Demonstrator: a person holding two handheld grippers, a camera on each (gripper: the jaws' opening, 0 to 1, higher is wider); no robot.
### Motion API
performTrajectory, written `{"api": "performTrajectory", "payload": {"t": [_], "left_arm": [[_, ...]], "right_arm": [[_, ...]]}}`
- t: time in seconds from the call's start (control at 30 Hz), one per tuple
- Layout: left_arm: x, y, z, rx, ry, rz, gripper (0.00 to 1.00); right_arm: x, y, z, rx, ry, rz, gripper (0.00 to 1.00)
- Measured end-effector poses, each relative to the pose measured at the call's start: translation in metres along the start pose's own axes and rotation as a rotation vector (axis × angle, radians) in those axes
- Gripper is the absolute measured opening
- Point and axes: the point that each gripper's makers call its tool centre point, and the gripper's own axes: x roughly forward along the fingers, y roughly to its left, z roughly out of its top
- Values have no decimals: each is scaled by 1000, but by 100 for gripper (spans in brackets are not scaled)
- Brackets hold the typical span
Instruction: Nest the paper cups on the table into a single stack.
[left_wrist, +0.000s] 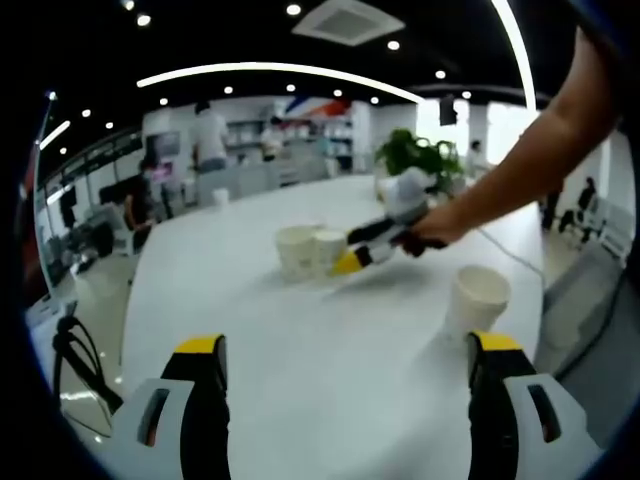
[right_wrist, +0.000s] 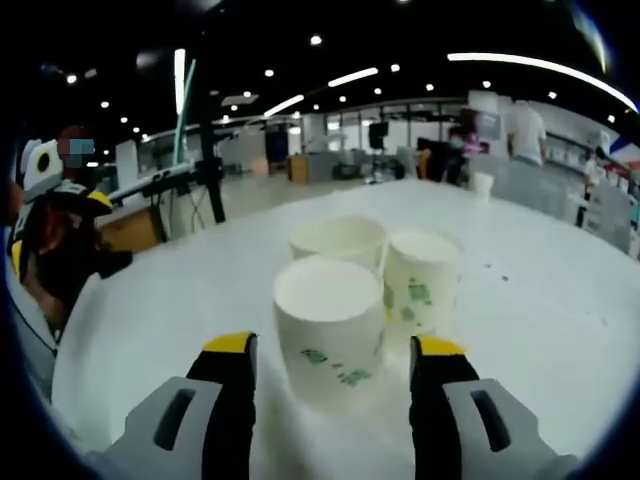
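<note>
**Paper cups on the white bench, right tool around the nearest cup**

Office hall with ceiling spotlights surrounds a wide white bench (left_wrist: 300, 350). In the right gripper view, three white paper cups with green print stand upright in a tight cluster: the nearest cup (right_wrist: 330, 325) sits between the open jaws of the right tool (right_wrist: 335, 365), though contact is not clear; the other two cups (right_wrist: 340, 245) (right_wrist: 422, 275) stand just behind it, at 12 and 1 o'clock. In the left gripper view, the left tool (left_wrist: 345, 365) has its jaws wide apart with nothing between them, and a lone white paper cup (left_wrist: 477, 298) stands near its right jaw at 2 o'clock. A green potted plant (left_wrist: 415, 155) stands farther back.
</note>
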Motion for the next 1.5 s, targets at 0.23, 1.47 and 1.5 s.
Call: {"api": "performTrajectory", "payload": {"t": [0.23,1.47,1.5], "left_arm": [[1,1,-6,-7,13,-2,98],[4,-9,-1,-5,-4,-15,98],[4,-9,0,-4,-5,-15,98]], "right_arm": [[5,6,1,0,-5,9,52],[-17,19,16,-11,-33,19,38],[-18,19,17,-12,-33,20,38]]}}
